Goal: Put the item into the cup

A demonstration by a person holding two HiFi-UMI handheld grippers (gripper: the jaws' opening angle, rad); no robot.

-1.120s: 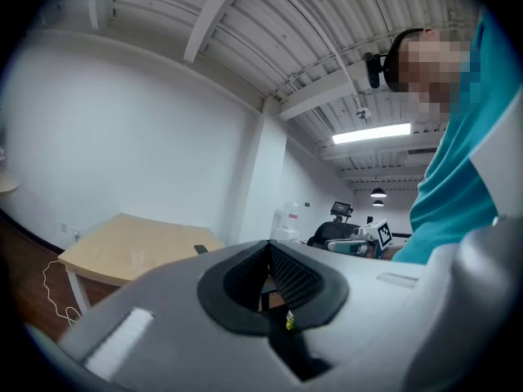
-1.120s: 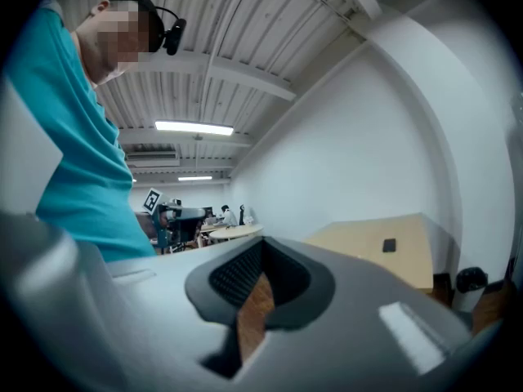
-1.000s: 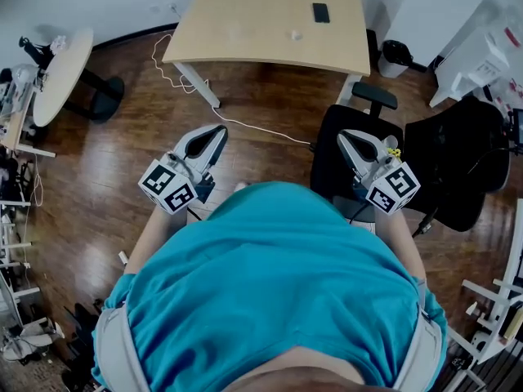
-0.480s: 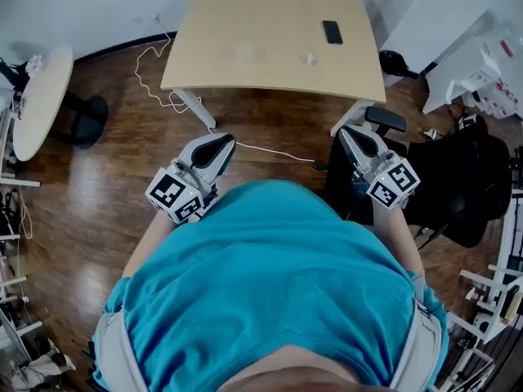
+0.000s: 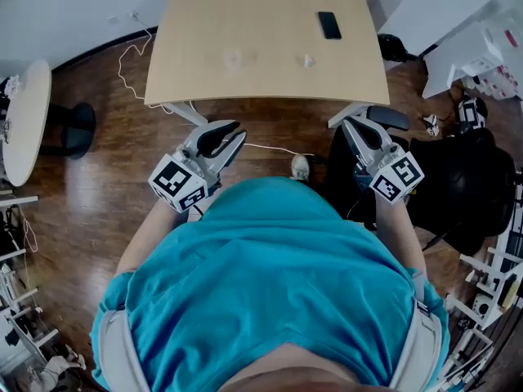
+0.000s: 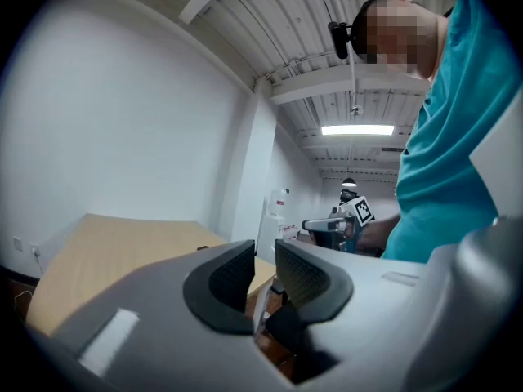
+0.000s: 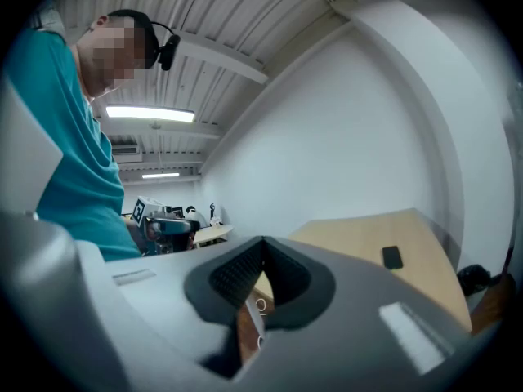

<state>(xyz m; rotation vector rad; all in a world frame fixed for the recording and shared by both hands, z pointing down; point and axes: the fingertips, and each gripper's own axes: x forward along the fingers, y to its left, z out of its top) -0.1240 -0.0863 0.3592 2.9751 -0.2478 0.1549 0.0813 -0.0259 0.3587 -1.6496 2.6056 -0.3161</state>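
Left gripper view: the fingers [image 6: 231, 278] of the left gripper [image 6: 263, 256] stand a narrow gap apart, having just been opening, with nothing between them. Right gripper view: the fingers [image 7: 235, 274] of the right gripper [image 7: 263, 243] meet at the tips and hold nothing.

Head view: both grippers are short of the near edge of the table [image 5: 261, 6], the left off its near-left part and the right off its near-right corner. Neither is over the top. On the table, inside the near edge, a small pale item [image 5: 308, 60] lies toward the right. Left of it and apart is a faint clear shape, judged to be the cup [image 5: 233, 58]. A dark phone [image 5: 329, 24] lies farther back.

Hazards, as judged:
- The cup looks light and hard to see, so a passing finger could tip it or push it along the table.
- The item is small, so fingers not opened enough would shove it rather than grip it.
- A black chair [image 5: 458, 178] beside the table's near-right corner could catch the right arm.
- A white cable [image 5: 270, 147] on the floor below the table's near edge could snag a foot.
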